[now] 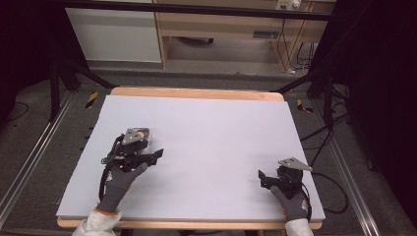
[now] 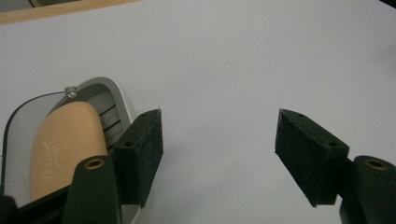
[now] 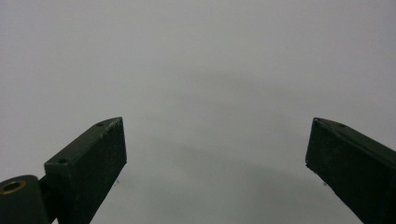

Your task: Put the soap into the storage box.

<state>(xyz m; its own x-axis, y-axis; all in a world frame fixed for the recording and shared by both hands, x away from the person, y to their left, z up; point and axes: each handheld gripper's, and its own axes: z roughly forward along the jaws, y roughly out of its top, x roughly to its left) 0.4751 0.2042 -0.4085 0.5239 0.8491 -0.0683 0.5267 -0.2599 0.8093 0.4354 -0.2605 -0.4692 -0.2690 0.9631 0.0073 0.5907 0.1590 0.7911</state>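
One wide white counter (image 1: 206, 142) carries everything. Two grippers rest low on it, well apart: the left gripper (image 2: 219, 154) with fingers released and nothing between them, the right gripper (image 3: 217, 163) likewise spread. A tan oblong piece in a clear, grey-rimmed case (image 2: 70, 135) lies just beside the left gripper's outer finger.

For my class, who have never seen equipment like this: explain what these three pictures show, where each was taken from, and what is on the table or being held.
A person in grey gloves holds two hand tools with black jaws. The high view looks down on a table with a pale sheet: left gripper, right gripper. The other pictures come from cameras riding on each tool, looking along its jaws. Both stand open, holding nothing. Beside the left gripper lies a clear-lidded container with something tan inside. The right gripper faces bare sheet.
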